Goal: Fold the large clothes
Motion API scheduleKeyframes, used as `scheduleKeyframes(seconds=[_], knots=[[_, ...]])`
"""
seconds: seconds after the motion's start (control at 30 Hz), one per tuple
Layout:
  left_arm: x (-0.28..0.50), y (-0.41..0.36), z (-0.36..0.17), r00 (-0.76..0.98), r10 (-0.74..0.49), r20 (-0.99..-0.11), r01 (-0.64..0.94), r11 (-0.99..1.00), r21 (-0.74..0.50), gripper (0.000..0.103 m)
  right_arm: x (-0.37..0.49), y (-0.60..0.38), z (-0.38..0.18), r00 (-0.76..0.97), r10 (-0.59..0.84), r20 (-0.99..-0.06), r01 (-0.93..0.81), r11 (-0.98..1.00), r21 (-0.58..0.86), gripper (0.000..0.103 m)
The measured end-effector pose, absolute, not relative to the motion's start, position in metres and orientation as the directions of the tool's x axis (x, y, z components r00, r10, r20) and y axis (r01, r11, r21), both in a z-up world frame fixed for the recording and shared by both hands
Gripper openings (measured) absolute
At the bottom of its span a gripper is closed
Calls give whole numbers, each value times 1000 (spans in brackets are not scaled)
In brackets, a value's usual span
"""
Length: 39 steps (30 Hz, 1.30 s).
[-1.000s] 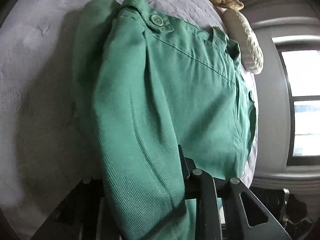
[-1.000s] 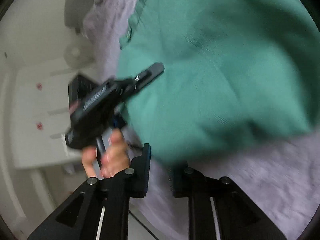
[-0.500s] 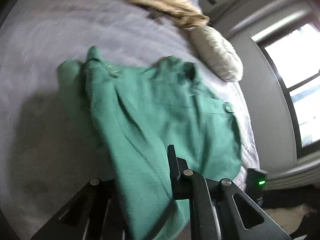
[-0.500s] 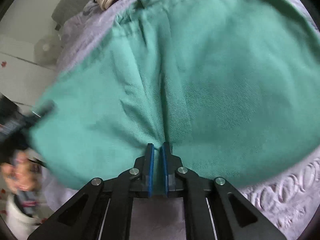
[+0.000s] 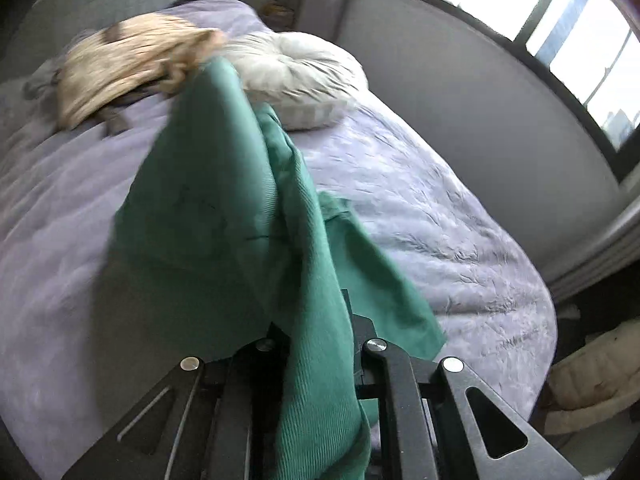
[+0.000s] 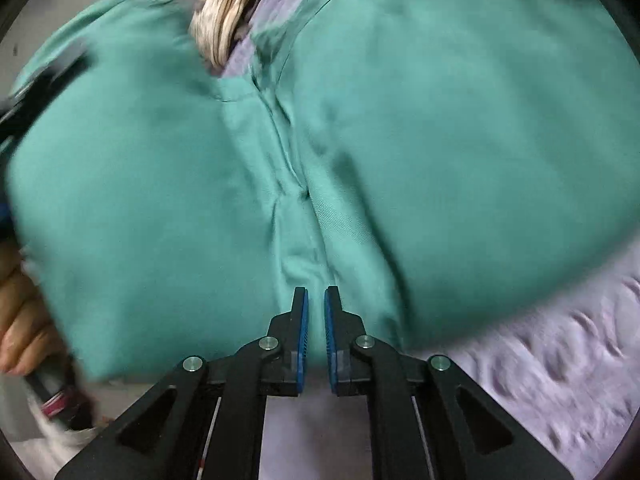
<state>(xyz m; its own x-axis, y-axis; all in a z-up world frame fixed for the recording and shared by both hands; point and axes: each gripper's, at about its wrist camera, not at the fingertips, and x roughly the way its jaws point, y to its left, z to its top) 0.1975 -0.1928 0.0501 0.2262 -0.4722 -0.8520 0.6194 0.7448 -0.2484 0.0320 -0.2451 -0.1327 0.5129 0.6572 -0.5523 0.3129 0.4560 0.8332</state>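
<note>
Your green garment (image 5: 224, 216) hangs partly lifted over the lilac bedspread (image 5: 440, 216), one fold running up from the bed into your left tool (image 5: 316, 344), whose jaws are clamped together on the cloth. In the right wrist view the same garment (image 6: 420, 140) spreads wide across the bed, and your right tool (image 6: 316, 312) has a pinch of its near edge between the blue pads, the jaws easing open. A white cushion (image 5: 304, 76) and tan cloth (image 5: 132, 60) lie beyond. Your left hand (image 6: 20, 320) shows at the edge.
</note>
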Motion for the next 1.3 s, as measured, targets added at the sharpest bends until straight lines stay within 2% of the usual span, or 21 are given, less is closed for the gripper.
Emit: scheduleKeyframes(seconds=[0.13,0.23,0.3,0.4,0.43,0.53,0.7,0.73,0.8,0.83,0.87,1.03,1.23,1.27,1.3], knots=[[200,-271,1,190,-416,-889,657,727,-200,14,-1,-287,-131,563,632,-532,340,410,846,13],[195,-303,-42,189,-327,-926,660,741,-127,15,-23,-319,-134,586,598,-547,377,396,837,13],[189,-311,-56,211,-269,-940,651,756,-71,19,-33,-336,-137,593,584,-554,400,384,833,13],[183,-314,-55,210,-302,-930,653,751,-97,49,-44,-358,-139,603,560,-568,421,381,823,13],[181,-314,-50,217,-329,-919,654,748,-114,62,-43,-360,-138,605,555,-571,424,382,821,13],[176,-314,-28,272,-394,-878,665,737,-125,87,-45,-379,-138,621,537,-571,432,374,821,13],[182,-292,8,289,-486,-825,632,744,-216,88,-43,-397,-129,623,524,-581,443,376,814,13],[184,-283,14,299,-497,-815,622,749,-228,88,-63,-398,-122,621,520,-586,444,383,810,17],[186,-265,26,326,-508,-798,596,765,-244,88,-59,-397,-108,621,500,-603,453,398,797,53],[188,-254,30,342,-503,-794,581,777,-242,88,-62,-398,-104,627,490,-605,451,405,795,80],[189,-244,34,362,-490,-793,567,791,-230,88,-60,-399,-99,637,478,-605,443,416,794,84],[190,-181,26,463,-343,-817,444,888,-122,88,-36,-384,-49,624,367,-690,378,631,678,84],[175,-127,-21,389,-239,-890,321,940,-112,88,3,-339,-26,550,264,-793,272,841,469,84],[171,-122,-27,378,-236,-895,311,943,-118,88,10,-337,-28,539,234,-809,282,855,435,76],[167,-120,-32,372,-237,-898,308,944,-121,88,17,-339,-29,543,206,-814,303,856,418,59]])
